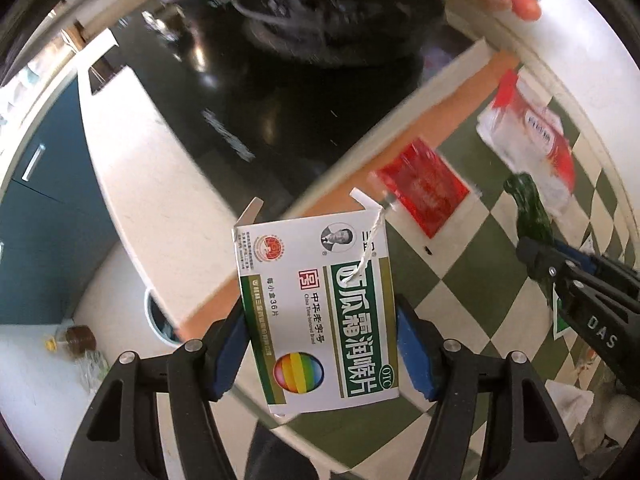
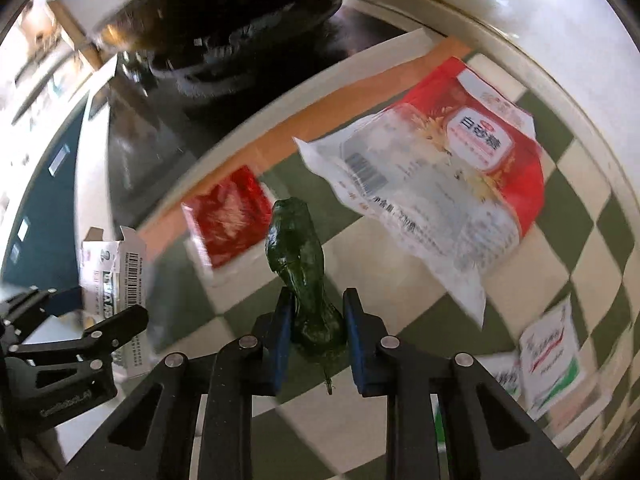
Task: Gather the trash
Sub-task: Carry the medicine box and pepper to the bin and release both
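A white and green medicine box [image 1: 320,312] hangs between the blue pads of my left gripper [image 1: 322,320], which is shut on its two long sides; its end flaps stand open. The box is held above the counter edge. In the right wrist view a dark green pepper [image 2: 300,264] lies on the checked cloth [image 2: 400,292], and my right gripper [image 2: 318,308] is shut on its stem end. A red sachet [image 2: 228,216] and a red and white sugar bag [image 2: 440,184] lie flat beyond the pepper.
A black stove top with a wok [image 1: 320,20] sits behind the cloth. Small white sachets [image 2: 548,356] lie at the right. A white bin [image 1: 160,320] and an oil bottle [image 1: 80,340] stand on the floor below the counter. A tomato [image 1: 524,2] rests at the far right.
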A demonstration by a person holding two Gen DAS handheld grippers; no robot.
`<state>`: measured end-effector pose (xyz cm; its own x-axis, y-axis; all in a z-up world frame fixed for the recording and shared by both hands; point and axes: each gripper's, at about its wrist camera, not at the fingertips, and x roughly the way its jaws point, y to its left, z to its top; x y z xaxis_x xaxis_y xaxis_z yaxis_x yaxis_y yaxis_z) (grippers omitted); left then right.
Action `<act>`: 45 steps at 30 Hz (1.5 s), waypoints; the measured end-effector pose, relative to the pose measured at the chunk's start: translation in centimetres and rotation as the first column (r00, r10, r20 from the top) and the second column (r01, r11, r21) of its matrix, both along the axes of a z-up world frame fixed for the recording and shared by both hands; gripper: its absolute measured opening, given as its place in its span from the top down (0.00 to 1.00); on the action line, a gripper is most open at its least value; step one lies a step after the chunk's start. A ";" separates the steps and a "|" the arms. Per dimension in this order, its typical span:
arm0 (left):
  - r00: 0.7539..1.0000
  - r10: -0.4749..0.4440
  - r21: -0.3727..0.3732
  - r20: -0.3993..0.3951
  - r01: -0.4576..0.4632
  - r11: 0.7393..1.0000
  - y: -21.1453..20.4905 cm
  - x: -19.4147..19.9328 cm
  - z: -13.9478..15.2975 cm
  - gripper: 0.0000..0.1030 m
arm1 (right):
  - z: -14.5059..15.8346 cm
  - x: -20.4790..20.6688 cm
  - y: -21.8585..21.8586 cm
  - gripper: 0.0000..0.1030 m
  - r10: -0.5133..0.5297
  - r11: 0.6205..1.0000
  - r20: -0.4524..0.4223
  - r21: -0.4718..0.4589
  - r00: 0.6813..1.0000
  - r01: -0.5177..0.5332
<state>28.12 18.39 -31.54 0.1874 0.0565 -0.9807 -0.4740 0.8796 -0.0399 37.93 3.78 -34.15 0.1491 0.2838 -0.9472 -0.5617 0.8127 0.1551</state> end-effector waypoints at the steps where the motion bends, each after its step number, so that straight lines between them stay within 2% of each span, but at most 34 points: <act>1: 1.000 0.003 0.011 0.019 -0.003 1.000 0.5 -0.7 0.8 0.37 | 0.5 -0.4 0.1 0.75 -0.009 1.000 -0.004 0.015 1.000 0.009; 5: 0.998 0.023 0.047 0.065 -0.026 0.999 2.8 -3.4 2.8 0.37 | 2.6 -2.9 1.1 0.76 -0.027 0.996 -0.033 0.089 0.999 0.030; 9: 0.993 0.080 0.055 0.087 -0.085 0.995 6.4 -7.4 3.7 0.37 | 4.3 -6.5 4.4 0.76 -0.001 0.987 -0.065 0.161 0.998 0.012; 14: 0.980 0.185 0.036 0.070 -0.188 0.982 12.6 -13.5 2.3 0.37 | 4.3 -12.2 11.5 0.76 0.115 0.974 -0.092 0.207 0.989 -0.094; 17: 0.962 0.268 0.023 0.050 -0.270 0.963 16.7 -17.8 0.1 0.37 | 2.6 -16.0 16.7 0.76 0.200 0.963 -0.108 0.208 0.974 -0.175; 19: 0.943 0.333 0.002 0.024 -0.333 0.943 19.7 -20.8 -2.7 0.37 | 0.3 -18.7 20.3 0.76 0.251 0.955 -0.124 0.193 0.960 -0.224; 23: 0.900 0.433 -0.041 -0.047 -0.435 0.899 25.1 -26.0 -9.5 0.37 | -6.7 -23.0 26.8 0.76 0.310 0.947 -0.167 0.145 0.936 -0.288; 26: 0.872 0.478 -0.072 -0.102 -0.486 0.871 28.4 -29.0 -15.9 0.37 | -13.9 -25.7 31.0 0.76 0.322 0.946 -0.199 0.091 0.926 -0.310; 27: 0.864 0.490 -0.083 -0.117 -0.500 0.862 29.4 -29.8 -18.0 0.37 | -17.2 -26.6 32.6 0.76 0.321 0.947 -0.217 0.066 0.922 -0.314; 28: 0.856 0.497 -0.098 -0.139 -0.512 0.854 30.7 -30.8 -20.9 0.37 | -19.4 -27.1 33.5 0.76 0.315 0.949 -0.232 0.053 0.920 -0.311; 31: 0.842 0.510 -0.136 -0.175 -0.534 0.835 33.2 -32.4 -27.7 0.37 | -28.2 -28.6 36.7 0.76 0.298 0.951 -0.279 0.002 0.913 -0.310; 37: 0.832 0.511 -0.234 -0.214 -0.552 0.801 36.4 -33.9 -38.7 0.37 | -41.2 -29.8 40.4 0.76 0.283 0.947 -0.334 -0.049 0.899 -0.317; 42: 0.830 0.509 -0.312 -0.229 -0.558 0.769 37.5 -34.3 -44.3 0.37 | -47.1 -29.8 42.3 0.76 0.283 0.945 -0.354 -0.059 0.892 -0.323; 45: 0.830 0.507 -0.361 -0.232 -0.557 0.748 37.6 -33.8 -45.6 0.35 | -49.0 -29.2 41.8 0.76 0.291 0.942 -0.373 -0.049 0.881 -0.332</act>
<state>-5.73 55.98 -77.14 0.1334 -0.2839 -0.9495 -0.8834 0.4003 -0.2437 8.75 45.58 -83.19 -0.2822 0.1520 -0.9472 -0.7125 0.6280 0.3131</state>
